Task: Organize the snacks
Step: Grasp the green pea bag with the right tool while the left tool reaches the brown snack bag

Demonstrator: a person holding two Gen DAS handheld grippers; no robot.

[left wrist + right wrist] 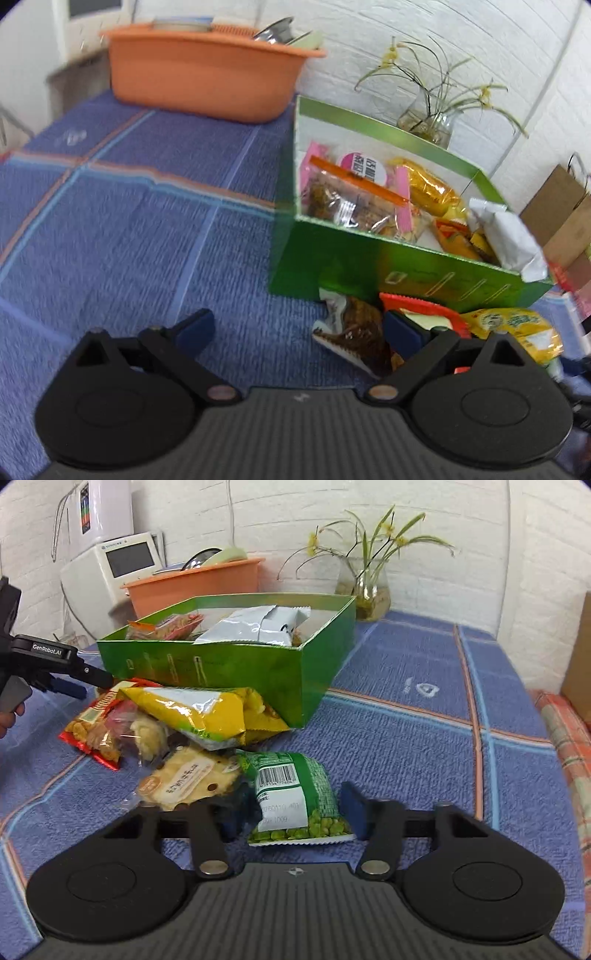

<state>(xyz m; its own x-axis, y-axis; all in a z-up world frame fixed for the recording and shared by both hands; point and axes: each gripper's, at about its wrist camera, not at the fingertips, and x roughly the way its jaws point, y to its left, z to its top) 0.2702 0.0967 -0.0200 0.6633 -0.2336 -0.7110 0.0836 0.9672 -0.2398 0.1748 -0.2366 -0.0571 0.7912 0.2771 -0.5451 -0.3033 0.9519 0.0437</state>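
Right gripper [297,808]: nearest the camera in the right wrist view, jaws apart; no earlier picture shows their motion. The green pea packet lies between the blue pads; the right pad stands just beside the packet's edge, but whether either pad presses on it cannot be told.
Green pea packet [295,797]: lies flat on the cloth, barcode label up, peas showing through the near end.
Left gripper [299,332]: jaws wide apart over the blue cloth, nothing between them. Its right fingertip [402,330] sits in front of the loose snacks; contact cannot be told.
Loose pile: near side of the green box, on the cloth. It holds a yellow bag [199,712], a red-edged packet [92,731], a pale biscuit packet [184,779] and, in the left wrist view, a brown snack packet [354,328].
Green box [236,668]: open-topped, on the cloth, far side of the pile. Inside are a silver bag [255,627], a clear bag with an orange strip [351,195], a gold-wrapped snack [428,184] and a pink-labelled packet [364,166].
Blue cloth [406,738]: covers the table, with orange and light blue stripes.
Orange tub [203,70]: far left of the box, with dishes in it.
Glass vase [364,590]: far right of the box, against the white brick wall, holding a thin green plant with yellow flowers.
White appliance [110,568]: far left, against the wall.
Brown paper bag [557,218]: right of the box.
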